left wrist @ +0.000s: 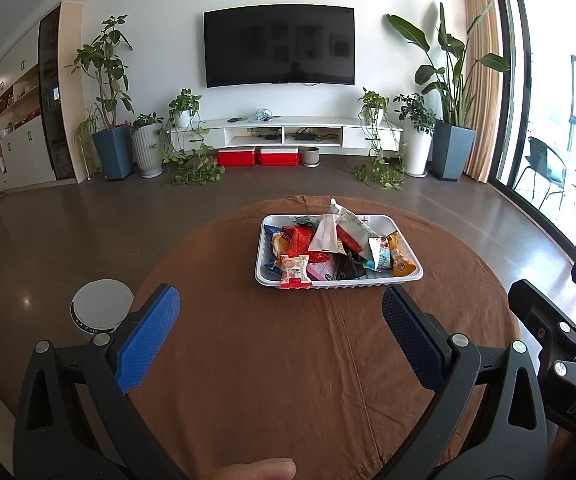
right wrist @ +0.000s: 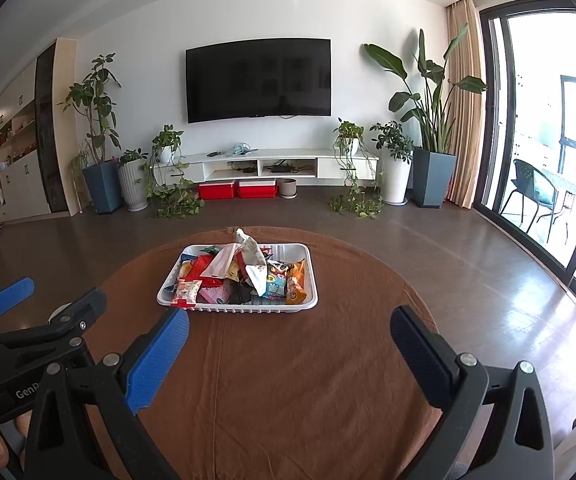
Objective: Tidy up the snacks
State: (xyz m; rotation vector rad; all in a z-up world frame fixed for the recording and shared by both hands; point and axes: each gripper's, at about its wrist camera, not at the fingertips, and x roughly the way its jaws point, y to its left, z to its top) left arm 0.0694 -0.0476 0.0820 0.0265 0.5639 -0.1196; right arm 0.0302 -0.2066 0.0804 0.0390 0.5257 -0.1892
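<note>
Two grippers hover low over a round table [left wrist: 248, 360] draped in brown cloth, both spread wide and holding nothing. At nine o'clock from the table, on the floor, sits a round white device [left wrist: 102, 308] with a dial edge. The left gripper [left wrist: 280, 322] has its blue pads parted, with bare cloth between them; a fingertip [left wrist: 260, 469] shows at six o'clock in its view. Ahead, at twelve o'clock, a white tray [left wrist: 403, 278] rests on the cloth, piled with snack packets [left wrist: 329, 248] in red, white, orange and blue; a red-and-white packet [left wrist: 293, 272] hangs over the tray's near left rim. The right gripper [right wrist: 289, 330] is likewise released, its pads well apart, with the tray at eleven o'clock just beyond them. At the far wall hang a television [right wrist: 258, 80] and potted plants [right wrist: 427, 128].
</note>
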